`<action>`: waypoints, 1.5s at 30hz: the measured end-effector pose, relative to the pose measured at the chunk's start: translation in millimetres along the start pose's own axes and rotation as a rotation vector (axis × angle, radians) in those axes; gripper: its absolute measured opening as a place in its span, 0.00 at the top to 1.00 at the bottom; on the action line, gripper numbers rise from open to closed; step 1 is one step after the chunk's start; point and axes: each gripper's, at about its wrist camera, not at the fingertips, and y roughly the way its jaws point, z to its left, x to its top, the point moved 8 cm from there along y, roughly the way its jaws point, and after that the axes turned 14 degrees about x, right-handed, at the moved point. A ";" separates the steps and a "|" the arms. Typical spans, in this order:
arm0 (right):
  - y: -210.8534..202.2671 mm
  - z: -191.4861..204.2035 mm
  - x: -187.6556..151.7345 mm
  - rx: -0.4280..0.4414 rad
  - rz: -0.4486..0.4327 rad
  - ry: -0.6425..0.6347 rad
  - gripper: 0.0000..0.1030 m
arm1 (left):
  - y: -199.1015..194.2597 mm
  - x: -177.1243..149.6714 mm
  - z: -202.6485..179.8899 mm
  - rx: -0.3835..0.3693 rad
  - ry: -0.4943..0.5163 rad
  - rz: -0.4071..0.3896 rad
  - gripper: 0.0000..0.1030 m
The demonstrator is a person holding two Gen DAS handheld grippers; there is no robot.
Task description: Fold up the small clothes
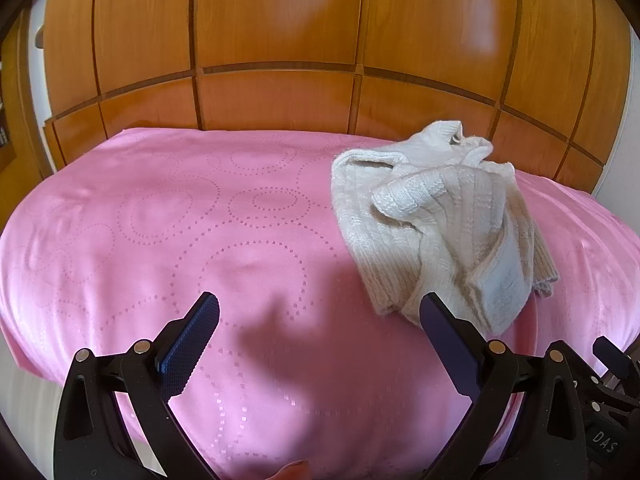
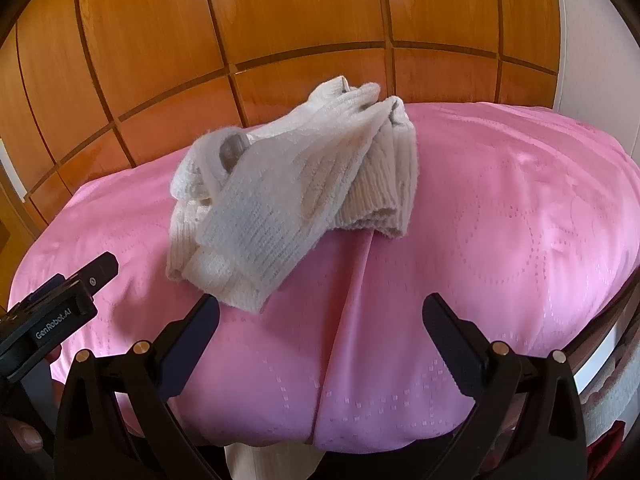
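A cream knitted garment point(image 2: 288, 184) lies crumpled in a loose heap on a pink bedspread point(image 1: 168, 240) patterned with dotted circles, in front of a wall of wooden panels point(image 1: 280, 32). In the left wrist view the heap sits toward the right of the bed; in the right wrist view it lies left of centre, just beyond the finger on that side. The left hand-held gripper point(image 1: 320, 312) hangs above the bedspread with its jaws wide apart, holding nothing, its right finger's tip near the garment's near edge. The right hand-held gripper point(image 2: 320, 312) is likewise spread apart and empty. A long crease point(image 2: 352, 300) runs through the bedspread from the garment toward the camera.
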 end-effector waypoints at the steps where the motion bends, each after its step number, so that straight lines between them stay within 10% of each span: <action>1: -0.1 0.4 0.3 0.001 -0.001 -0.001 0.02 | -0.3 0.1 -0.1 -0.001 0.000 -0.001 0.04; 15: -3.3 5.0 13.2 0.030 -0.038 -0.032 0.02 | 6.0 -1.5 1.9 -0.007 0.001 0.017 0.04; 26: 20.3 9.6 72.9 0.114 -0.087 -0.019 0.23 | 19.4 5.5 30.2 -0.142 -0.106 0.081 0.08; 35: 102.9 13.0 84.1 0.159 0.108 0.020 0.48 | -1.1 24.3 -13.2 -0.404 -0.034 0.070 0.18; 38: 116.3 11.7 78.6 0.177 0.186 -0.008 0.93 | -6.1 38.3 -39.4 -0.499 -0.015 0.084 0.18; 45: 58.9 -68.8 121.8 -0.005 0.014 -0.028 0.94 | 18.2 40.0 -102.7 -0.458 0.149 0.119 0.18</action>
